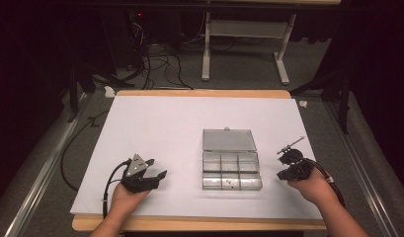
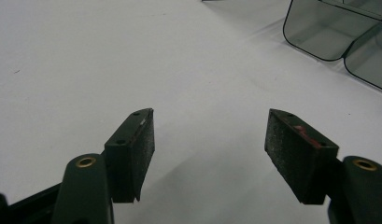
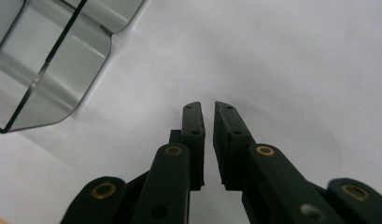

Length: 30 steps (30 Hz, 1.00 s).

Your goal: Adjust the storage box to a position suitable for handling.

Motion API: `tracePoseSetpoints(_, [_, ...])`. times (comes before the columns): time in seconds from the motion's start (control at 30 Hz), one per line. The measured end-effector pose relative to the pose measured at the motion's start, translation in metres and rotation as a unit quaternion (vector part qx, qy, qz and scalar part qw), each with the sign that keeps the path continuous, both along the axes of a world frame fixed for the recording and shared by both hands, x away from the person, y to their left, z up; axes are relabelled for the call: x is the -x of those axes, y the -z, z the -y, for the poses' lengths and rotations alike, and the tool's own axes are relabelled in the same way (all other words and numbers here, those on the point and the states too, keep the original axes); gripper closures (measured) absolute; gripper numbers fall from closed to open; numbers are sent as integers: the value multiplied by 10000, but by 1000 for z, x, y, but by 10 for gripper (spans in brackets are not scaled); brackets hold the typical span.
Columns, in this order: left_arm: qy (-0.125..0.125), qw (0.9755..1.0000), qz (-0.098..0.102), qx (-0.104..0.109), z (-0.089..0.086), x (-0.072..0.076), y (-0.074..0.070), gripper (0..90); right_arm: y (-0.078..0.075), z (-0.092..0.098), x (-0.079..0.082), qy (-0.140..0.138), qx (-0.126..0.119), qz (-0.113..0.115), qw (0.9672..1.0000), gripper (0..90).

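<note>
A clear plastic compartment box (image 1: 231, 170) lies at the middle of the white sheet with its lid (image 1: 228, 140) folded back flat behind it. One front compartment holds a few tiny pieces (image 1: 230, 182). My left gripper (image 1: 157, 168) rests on the sheet left of the box, its jaws wide open and empty (image 2: 209, 144); a corner of the box (image 2: 319, 32) shows at the upper right of the left gripper view. My right gripper (image 1: 284, 165) sits just right of the box. Its jaws (image 3: 208, 112) stand a narrow gap apart over bare sheet with nothing between them, the box (image 3: 53, 70) to their upper left.
The white sheet (image 1: 160, 123) covers a wooden table (image 1: 199, 224) whose edge shows at the front and back. Beyond the table are a white desk frame (image 1: 244, 49) and cables (image 1: 160, 64) on the grey floor. A small white scrap (image 1: 303, 103) lies off the back right corner.
</note>
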State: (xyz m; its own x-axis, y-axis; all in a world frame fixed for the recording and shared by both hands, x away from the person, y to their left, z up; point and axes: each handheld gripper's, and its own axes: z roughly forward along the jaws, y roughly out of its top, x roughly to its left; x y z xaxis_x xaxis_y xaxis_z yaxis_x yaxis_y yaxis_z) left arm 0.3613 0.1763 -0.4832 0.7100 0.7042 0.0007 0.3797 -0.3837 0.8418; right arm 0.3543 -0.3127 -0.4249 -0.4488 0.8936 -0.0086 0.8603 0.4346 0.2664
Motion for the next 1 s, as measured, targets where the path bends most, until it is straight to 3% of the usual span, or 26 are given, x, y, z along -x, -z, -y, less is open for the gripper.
tracePoseSetpoints(0.3, [12, 10000, -4, 9, 0, 0, 0, 346, 9, 7, 8, 275, -257, 415, 9984, 808])
tracePoseSetpoints(0.47, [8, 10000, -59, 26, -1, -1, 0, 359, 14, 15, 15, 433, -420, 729, 9955, 805])
tracePoseSetpoints(0.8, [20, 9998, -123, 121, -2, -2, 0, 371, 23, 22, 33, 623, -748, 1465, 9844, 797])
tracePoseSetpoints(1.0, [-62, 9997, -161, 175, -4, -3, 0, 370, 34, 17, 42, 676, -875, 2003, 9735, 769])
